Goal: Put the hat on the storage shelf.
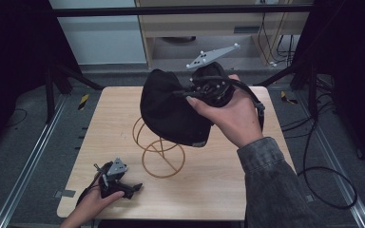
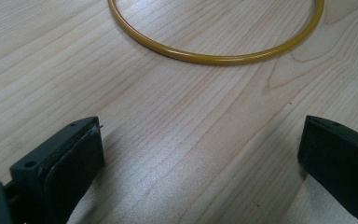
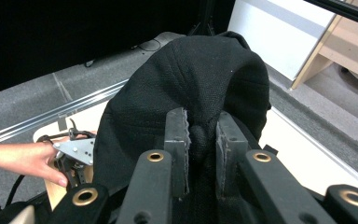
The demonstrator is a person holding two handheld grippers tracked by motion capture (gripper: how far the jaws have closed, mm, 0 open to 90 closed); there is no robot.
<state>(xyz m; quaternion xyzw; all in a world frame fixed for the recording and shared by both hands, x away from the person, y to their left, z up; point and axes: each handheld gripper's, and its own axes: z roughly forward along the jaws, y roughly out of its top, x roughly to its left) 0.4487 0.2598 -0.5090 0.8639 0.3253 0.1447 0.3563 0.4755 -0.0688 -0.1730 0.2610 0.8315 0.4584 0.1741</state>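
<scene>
two grippers are in play, and the right gripper [image 1: 190, 93] does the work: its jaws are pinched tight on a fold of the black cap [image 1: 171, 111], holding it in the air over the far half of the table [image 1: 218, 166], just above the wire stand [image 1: 159, 147]. the left gripper [image 1: 133, 187] rests on the near left corner with its jaws spread wide and nothing between them, the bottom ring of the stand lying on the wood a little ahead of it.

the step in hand looks like setting the cap onto the stand. to do it well, i'd keep the pinch firm on the fold, since the cloth is soft and could slip out if the jaws ease. bring the hollow underside of the cap squarely over the top loop of the stand, then lower it straight down so the crown settles around the wire rather than snagging one side. the stand is thin and light, so a sideways push may tip it; the free gripper could steady the bottom ring if needed.

the cap is plain black woven cloth with visible seams running over the crown, which bulges up and sags around the jaws [image 3: 200, 135]. a small tag or buckle shows at its lower edge.
</scene>
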